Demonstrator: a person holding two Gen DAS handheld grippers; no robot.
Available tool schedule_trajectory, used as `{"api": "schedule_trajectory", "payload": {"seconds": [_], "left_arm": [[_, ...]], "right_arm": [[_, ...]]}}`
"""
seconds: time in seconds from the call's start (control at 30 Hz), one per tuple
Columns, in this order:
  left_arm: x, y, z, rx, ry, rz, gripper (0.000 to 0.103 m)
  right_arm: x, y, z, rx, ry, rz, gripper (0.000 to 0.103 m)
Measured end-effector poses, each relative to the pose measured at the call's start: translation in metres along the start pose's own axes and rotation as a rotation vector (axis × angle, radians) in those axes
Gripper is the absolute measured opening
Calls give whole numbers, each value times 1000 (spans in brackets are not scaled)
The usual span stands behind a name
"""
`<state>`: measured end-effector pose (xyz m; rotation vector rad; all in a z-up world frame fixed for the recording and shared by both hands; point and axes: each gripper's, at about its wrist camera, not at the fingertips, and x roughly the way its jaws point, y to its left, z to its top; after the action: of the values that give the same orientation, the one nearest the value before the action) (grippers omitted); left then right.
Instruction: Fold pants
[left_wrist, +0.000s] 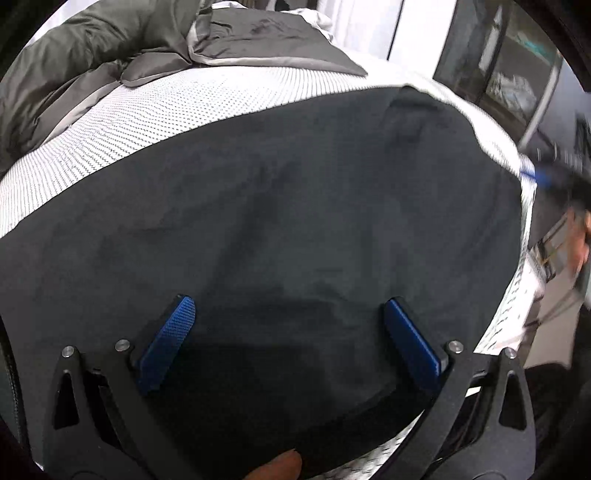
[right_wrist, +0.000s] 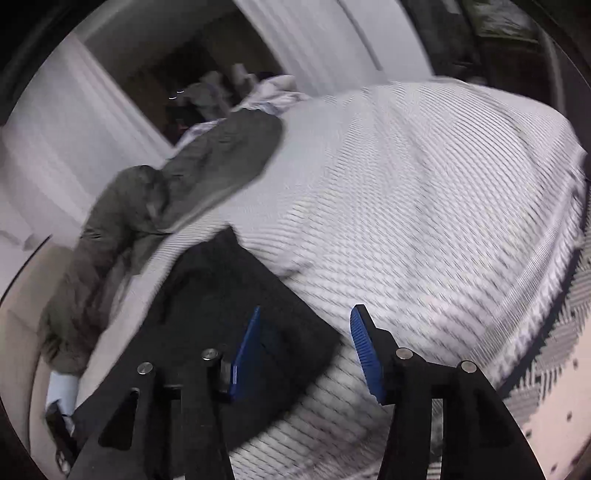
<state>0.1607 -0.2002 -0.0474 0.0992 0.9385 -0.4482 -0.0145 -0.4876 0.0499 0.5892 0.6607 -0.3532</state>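
Black pants lie spread flat on a white patterned bed cover and fill most of the left wrist view. My left gripper hovers over them with its blue pads wide apart and nothing between them. In the right wrist view a corner of the pants lies at the lower left. My right gripper stands open above that corner's edge; its left finger is over the dark cloth, its right finger over the bed cover. The pads grip nothing.
A crumpled grey duvet lies along the far side of the bed, also seen as the duvet at left. The bed's edge drops to a patterned rug at right. A thumb shows at the bottom.
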Motion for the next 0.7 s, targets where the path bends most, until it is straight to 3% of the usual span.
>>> {"api": "schedule_trajectory", "payload": {"seconds": [0.17,0.33,0.37,0.4,0.5,0.57,0.63,0.7], "left_arm": [[1,4,-2,4,-3,-19,102],[3,7,0,9,1,-27,102],[4,9,0,7,5,-33,102],[4,10,2,7,6,-35,102],[4,11,2,16,3,-43,102],[5,11,2,16,-3,-50,102],[6,11,2,15,-1,-56,102],[5,12,3,8,2,-61,102]], "right_arm": [[49,36,42,-116,128,96,52],[125,38,84,-103,274,179,50],[135,40,89,-104,304,199,43],[153,50,96,-115,321,217,11],[164,75,119,-188,226,262,6],[167,81,125,-231,197,217,6],[200,77,122,-248,286,87,10],[215,69,115,-253,338,25,17]]}}
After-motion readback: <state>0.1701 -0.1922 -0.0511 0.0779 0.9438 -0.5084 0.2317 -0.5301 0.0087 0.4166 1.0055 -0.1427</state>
